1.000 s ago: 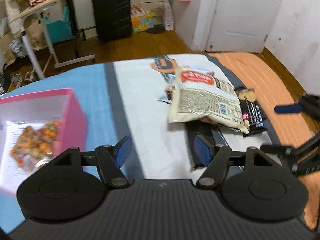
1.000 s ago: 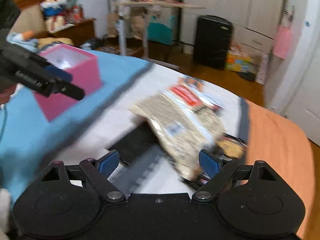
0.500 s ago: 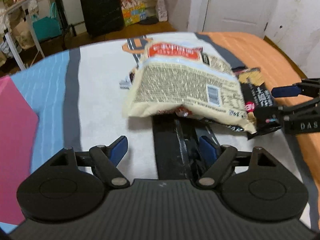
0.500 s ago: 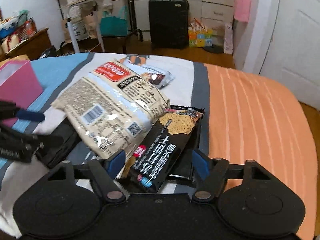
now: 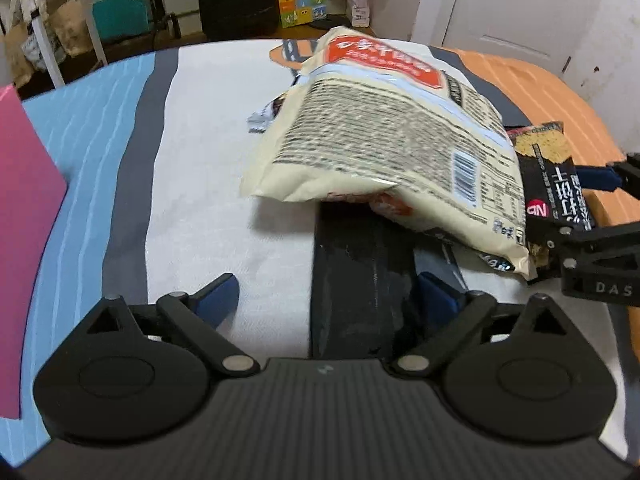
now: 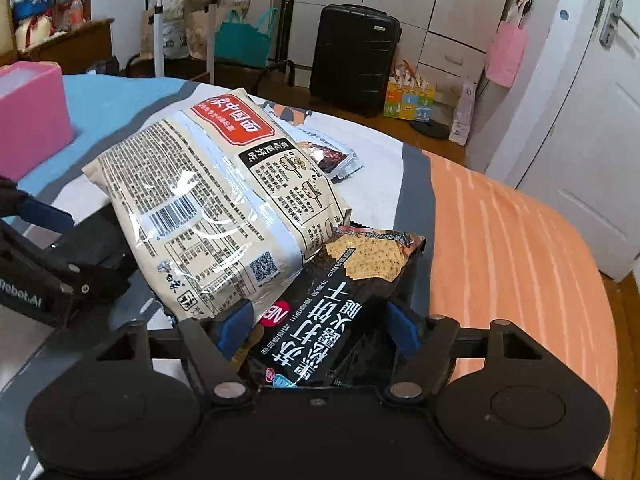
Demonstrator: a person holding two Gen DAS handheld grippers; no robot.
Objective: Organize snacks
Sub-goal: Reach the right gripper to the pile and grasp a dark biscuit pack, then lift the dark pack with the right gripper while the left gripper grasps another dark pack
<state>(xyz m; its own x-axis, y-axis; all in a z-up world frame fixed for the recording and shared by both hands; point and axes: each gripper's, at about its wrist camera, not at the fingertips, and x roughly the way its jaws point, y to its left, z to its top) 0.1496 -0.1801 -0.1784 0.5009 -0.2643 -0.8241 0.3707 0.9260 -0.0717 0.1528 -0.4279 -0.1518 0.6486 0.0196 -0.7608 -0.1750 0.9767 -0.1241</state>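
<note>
A large cream snack bag with a red label lies tilted on top of a pile on the bed. A black cracker packet lies under its edge. My right gripper is open with a finger on each side of the cracker packet's near end; it also shows at the right of the left wrist view. My left gripper is open and empty, just short of the cream bag, over a flat black packet. A small silvery packet lies behind the pile.
A pink box stands on the blue part of the bedspread at the left. The orange part of the bedspread lies to the right. Beyond the bed are a black suitcase, a folding table and a white door.
Both grippers have moved in toward the snack pile. The left swung right, away from the pink box. The right has closed in on the black cracker packet, which now sits between its fingers.
</note>
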